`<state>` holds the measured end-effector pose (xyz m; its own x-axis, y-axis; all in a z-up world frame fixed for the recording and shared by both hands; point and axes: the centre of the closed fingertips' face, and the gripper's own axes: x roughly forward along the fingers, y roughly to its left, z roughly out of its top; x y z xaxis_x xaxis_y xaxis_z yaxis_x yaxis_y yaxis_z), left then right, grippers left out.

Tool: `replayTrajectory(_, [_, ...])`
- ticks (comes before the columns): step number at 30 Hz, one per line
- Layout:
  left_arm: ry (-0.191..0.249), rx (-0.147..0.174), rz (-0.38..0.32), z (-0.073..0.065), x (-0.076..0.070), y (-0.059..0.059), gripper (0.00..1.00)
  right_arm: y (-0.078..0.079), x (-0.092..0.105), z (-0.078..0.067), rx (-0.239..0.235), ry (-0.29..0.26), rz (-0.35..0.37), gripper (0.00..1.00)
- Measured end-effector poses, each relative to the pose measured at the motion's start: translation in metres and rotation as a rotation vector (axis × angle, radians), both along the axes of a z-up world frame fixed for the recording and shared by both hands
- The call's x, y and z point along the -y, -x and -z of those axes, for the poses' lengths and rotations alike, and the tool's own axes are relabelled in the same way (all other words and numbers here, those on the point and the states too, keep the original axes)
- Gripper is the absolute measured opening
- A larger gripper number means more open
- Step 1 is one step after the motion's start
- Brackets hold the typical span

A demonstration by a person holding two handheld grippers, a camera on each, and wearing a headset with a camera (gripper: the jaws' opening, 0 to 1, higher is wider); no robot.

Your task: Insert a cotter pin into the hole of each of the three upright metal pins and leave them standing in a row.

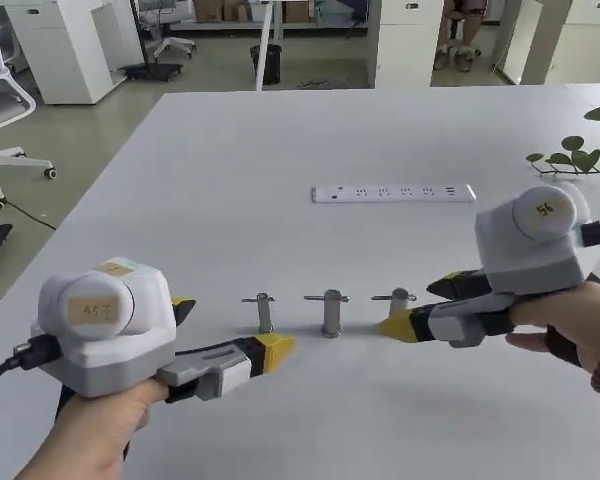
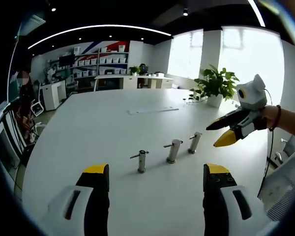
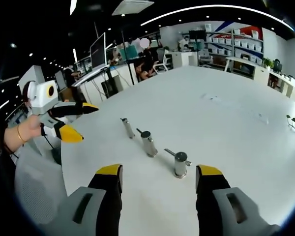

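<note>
three metal pins stand upright in a row near the front of the table (image 1: 280, 150): the first pin (image 1: 265, 314) closest to the left gripper (image 1: 230, 328), the middle pin (image 1: 331, 314), and the third pin (image 1: 401, 299) just beside the lower yellow tip of the right gripper (image 1: 420, 306). each seems to carry a cotter pin crosswise through its top. the clearest one is the middle cotter pin (image 1: 326, 297).

the pins look like solid steel, stiff, smooth and probably slippery. on such narrow bases a sideways nudge would likely topple them. the shank below the crosspiece seems the safest place to hold. the cotter pins look like thin, light, springy wire, best pinched at the head end.

count: three pins, three cotter pins as far as can be told, two grippers. both grippers have their jaws spread wide, hold nothing and touch no pin. one power strip (image 1: 393, 192) lies farther back, and one plant (image 1: 580, 152) sits at the table's edge.
</note>
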<state>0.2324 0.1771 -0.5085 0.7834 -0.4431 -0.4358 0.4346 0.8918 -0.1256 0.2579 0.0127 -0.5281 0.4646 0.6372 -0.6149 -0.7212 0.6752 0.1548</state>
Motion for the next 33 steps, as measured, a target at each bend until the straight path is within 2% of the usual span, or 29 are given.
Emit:
replayTrajectory(3, [-0.003,0.000,-0.006,0.000,0.000,0.001,0.80,0.004,0.001,0.001,0.011,-0.008,0.027,0.61])
replayTrajectory(5, [-0.003,0.000,-0.007,0.000,0.001,0.001,0.81,0.006,0.000,0.000,0.015,-0.038,0.056,0.63])
replayTrajectory(7, [0.001,-0.013,-0.002,0.001,0.003,0.002,0.82,0.009,0.000,0.001,0.016,-0.046,0.067,0.64])
replayTrajectory(11, [0.001,-0.023,-0.007,0.003,0.005,0.004,0.84,0.014,0.000,0.005,0.040,-0.023,0.079,0.67])
replayTrajectory(14, [-0.018,-0.020,-0.005,0.003,0.007,0.004,0.87,0.012,0.003,0.006,0.052,-0.019,0.108,0.71])
replayTrajectory(18, [-0.037,-0.019,-0.008,0.003,0.007,0.003,0.89,0.009,-0.001,0.000,0.064,-0.086,0.147,0.74])
replayTrajectory(22, [-0.027,-0.034,-0.014,0.005,0.009,0.005,0.94,0.010,0.000,0.001,0.064,-0.081,0.154,0.77])
replayTrajectory(26, [-0.031,-0.034,-0.021,0.006,0.009,0.005,0.99,0.013,0.001,-0.001,0.068,-0.097,0.149,0.80])
replayTrajectory(33, [-0.028,-0.035,-0.015,0.006,0.012,0.004,0.99,0.014,0.001,0.001,0.074,-0.066,0.146,0.82])
